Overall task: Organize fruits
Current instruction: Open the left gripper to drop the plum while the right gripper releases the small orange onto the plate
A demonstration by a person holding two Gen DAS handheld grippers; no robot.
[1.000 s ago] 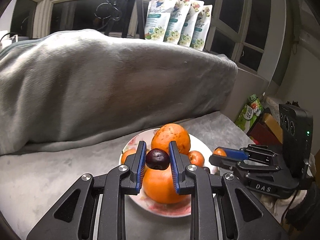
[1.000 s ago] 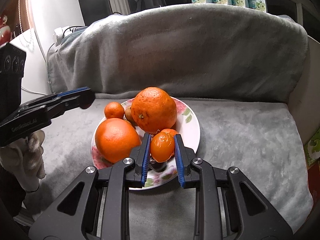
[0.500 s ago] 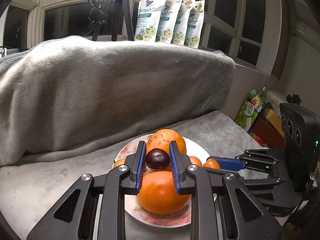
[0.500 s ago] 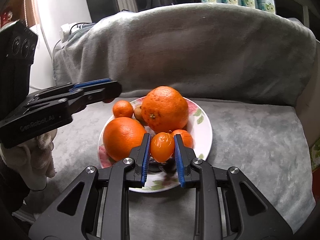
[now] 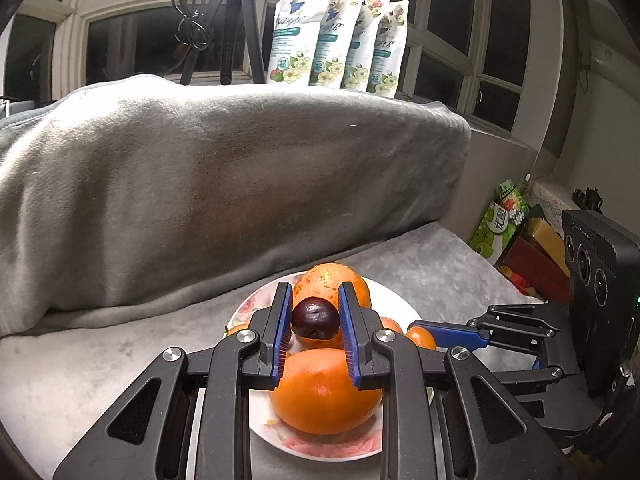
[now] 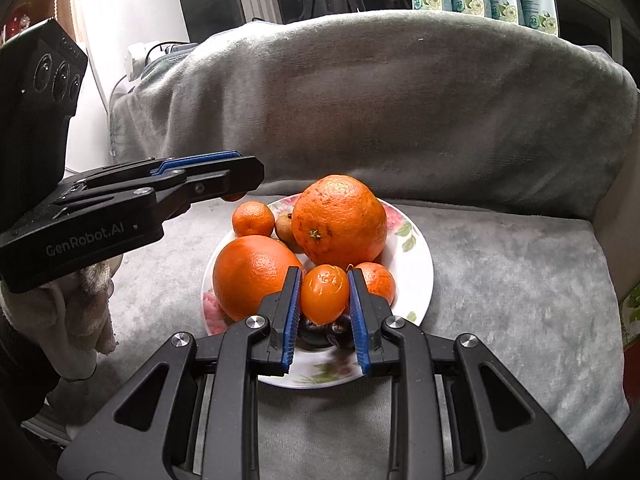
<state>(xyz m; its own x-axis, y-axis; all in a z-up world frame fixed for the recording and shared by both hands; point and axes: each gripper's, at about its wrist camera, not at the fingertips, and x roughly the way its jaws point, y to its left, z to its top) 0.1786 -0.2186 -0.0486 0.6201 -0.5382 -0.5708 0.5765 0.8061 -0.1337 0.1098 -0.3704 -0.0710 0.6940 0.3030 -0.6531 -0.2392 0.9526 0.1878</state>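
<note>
A floral white plate (image 6: 420, 264) on the grey blanket holds two big oranges (image 6: 338, 222) (image 6: 252, 272), small mandarins (image 6: 253, 218), a brownish fruit and dark fruits at its near edge. My left gripper (image 5: 315, 320) is shut on a dark purple plum (image 5: 316, 317), held above the plate (image 5: 404, 304). My right gripper (image 6: 325, 304) is shut on a small orange kumquat (image 6: 324, 294) over the plate's near side. The left gripper also shows in the right wrist view (image 6: 240, 176), above the plate's left edge.
A grey blanket (image 5: 224, 184) covers the seat and the raised back behind the plate. Refill pouches (image 5: 340, 46) and a tripod stand on the window sill. Boxes and packets (image 5: 516, 240) lie at the right edge.
Both grippers have risen with their fruits. The left gripper has moved in over the plate's left side, and the right one has pulled slightly back toward the plate's near edge.
</note>
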